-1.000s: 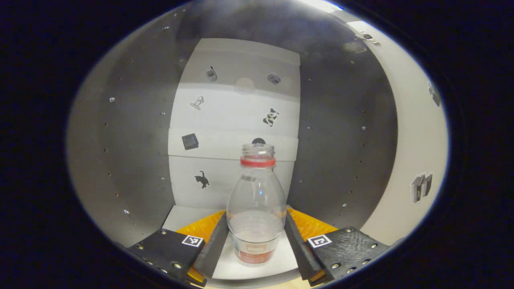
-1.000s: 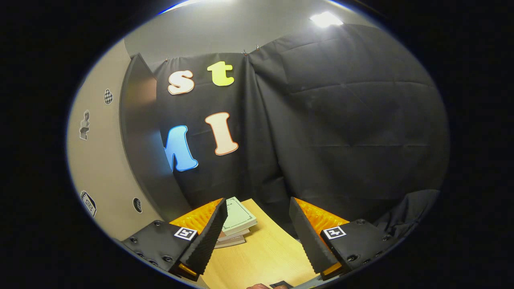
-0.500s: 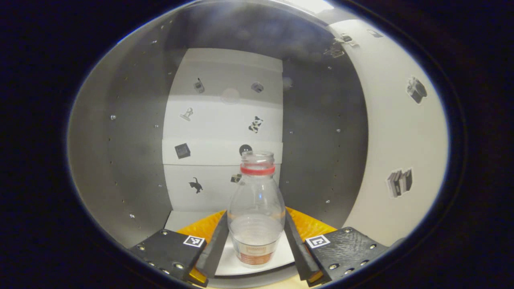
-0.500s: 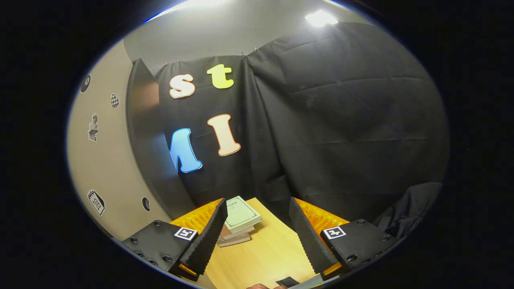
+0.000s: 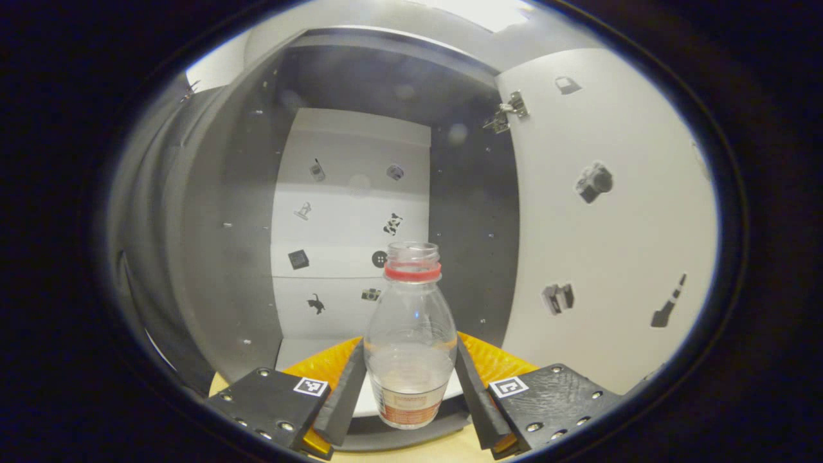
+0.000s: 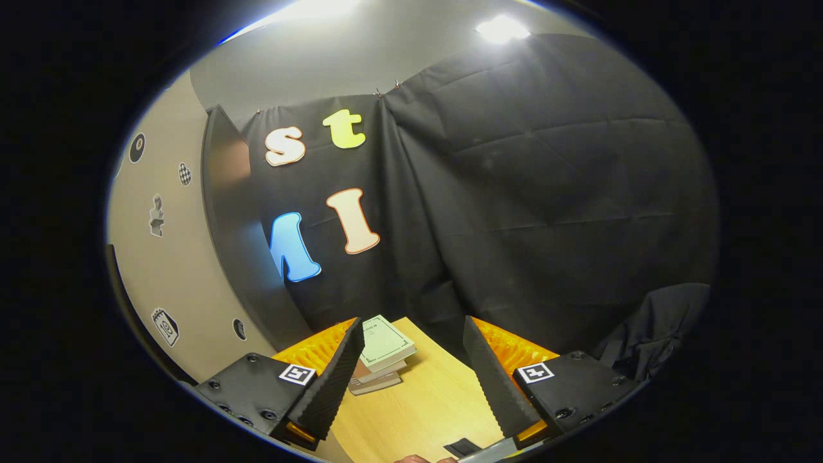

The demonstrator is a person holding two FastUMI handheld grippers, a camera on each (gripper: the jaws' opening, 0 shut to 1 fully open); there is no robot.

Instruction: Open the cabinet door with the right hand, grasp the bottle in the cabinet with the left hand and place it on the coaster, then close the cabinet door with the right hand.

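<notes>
A clear, capless plastic bottle point(image 5: 410, 341) with a red neck ring and a red-and-white label stands upright between the fingers of my left gripper point(image 5: 409, 347). Both pads press on its lower body. The bottle is at the front lip of the cabinet point(image 5: 231, 257), whose dark side walls and white stickered back panel lie behind it. The cabinet door point(image 5: 611, 225) stands open on the right, white with stickers and hinged at the top. In the right gripper view my right gripper point(image 6: 411, 325) is open over the wooden table point(image 6: 418, 405), holding nothing.
A small stack of books point(image 6: 380, 360) lies on the table just past my right gripper's left finger. A pale stickered cabinet panel point(image 6: 161, 270) rises on that view's left. A small dark flat piece point(image 6: 461, 447) lies at the bottom edge, beside a hand.
My left gripper has drawn back out of the cabinet with the bottle in it, so the cabinet's front frame and more of the open door show. The right gripper has hardly moved.
</notes>
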